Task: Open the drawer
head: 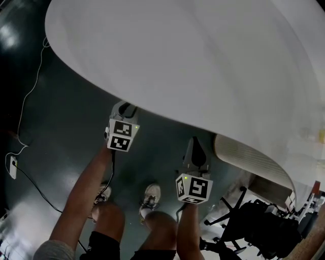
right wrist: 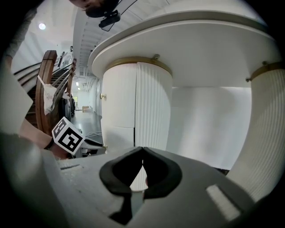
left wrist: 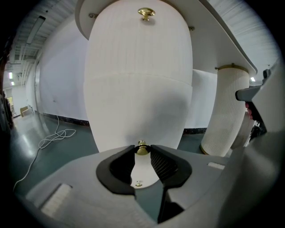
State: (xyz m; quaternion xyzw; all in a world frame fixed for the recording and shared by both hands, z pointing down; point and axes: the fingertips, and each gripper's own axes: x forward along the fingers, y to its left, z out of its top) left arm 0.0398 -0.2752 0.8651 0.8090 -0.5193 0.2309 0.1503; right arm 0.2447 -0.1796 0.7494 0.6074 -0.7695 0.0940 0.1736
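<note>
Two tongs noted, one per hand. Left tongs [left wrist: 142,151]: clenched on a small brass knob [left wrist: 142,147], which sits right at the jaw tips with a tip against each side. Judgement: the grip is taken here because the knob is the only purchase on the lower drawer [left wrist: 138,116]. The drawer's curved white front stands directly behind the knob and appears fully closed, so the pull is not yet made. Right tongs [right wrist: 142,150]: clenched on nothing, tips met, held to the right of the left tongs, probably kept clear as the spare.

Above the left tongs a seam divides this drawer from an upper front with its own brass knob [left wrist: 146,13]. Over both tongs lies the white tabletop [head: 203,61]. Further off, to the right of the left tongs, stands a second ribbed pedestal [left wrist: 225,111]. To their left, a cable [left wrist: 53,136] lies on the floor.

Obscured: in the head view the tabletop covers both sets of jaw tips and the drawer entirely. A small brass fitting [left wrist: 139,183] below the gripped knob cannot be identified. How firmly the knob is held cannot be told.
</note>
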